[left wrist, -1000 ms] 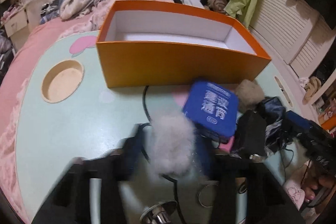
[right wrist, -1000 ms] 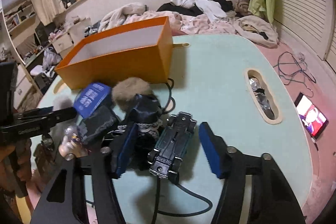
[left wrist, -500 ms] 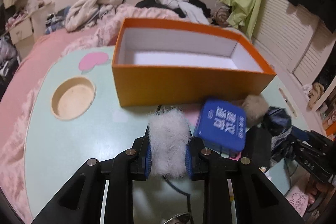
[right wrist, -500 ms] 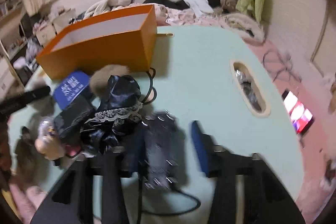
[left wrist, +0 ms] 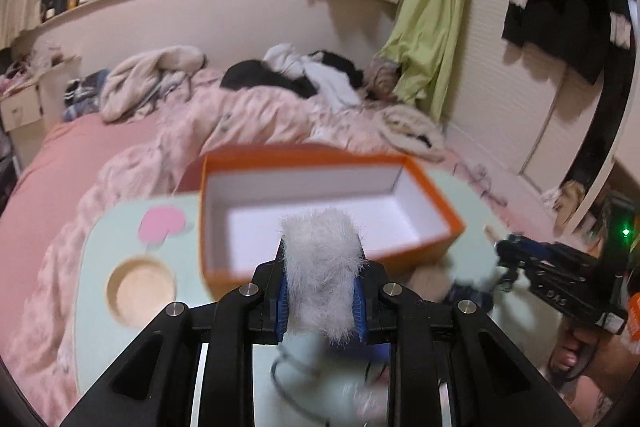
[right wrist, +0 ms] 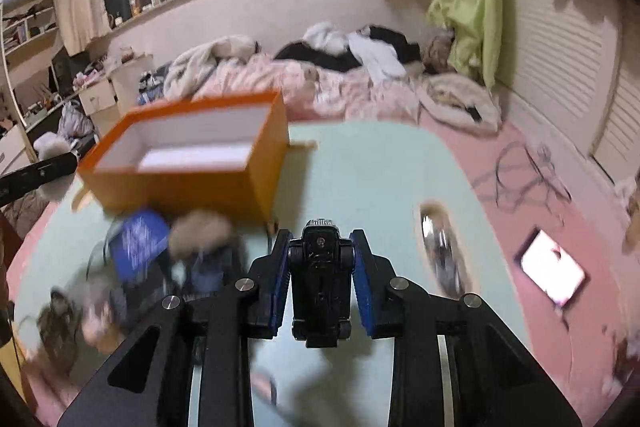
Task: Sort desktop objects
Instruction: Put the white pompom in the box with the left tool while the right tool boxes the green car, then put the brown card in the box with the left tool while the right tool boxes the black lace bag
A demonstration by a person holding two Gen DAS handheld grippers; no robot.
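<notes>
Here, the left gripper (left wrist: 320,295) appears from its own wrist camera with its blue-padded fingers (left wrist: 282,301) clenched on a white fluffy fur pompom (left wrist: 320,267); the tuft bulges above and below the pads and is carried clear of the pale green desk (left wrist: 96,327). Beyond the pompom lies the open orange cardboard box with a white interior (left wrist: 448,211), standing on the desk with nothing visible inside it. To the left of the box, a pink heart-shaped mark (left wrist: 162,225) and a round wooden recess (left wrist: 140,289) are set in the desk top.

The right gripper (right wrist: 320,283), seen from its own camera, has its fingers (right wrist: 365,291) closed on a black plastic clip-like device (right wrist: 320,279), which stands upright between the blue pads; the jaws have just been closing onto it. The same gripper shows at the right edge of the left view, held in a person's hand (left wrist: 576,351).

In the right view, the remaining desktop things sit in a blurred heap left of the gripper, just in front of the orange box: a blue packet with white lettering (right wrist: 140,239), a tan fur pompom (right wrist: 200,233) touching it, and dark fabric items too smeared to tell apart. An oval slot (right wrist: 440,251) in the desk holds shiny contents. Behind the desk, a bed with pink bedding (right wrist: 352,87) carries heaped clothes, and a lit phone screen (right wrist: 554,273) lies on the pink surface at right.
</notes>
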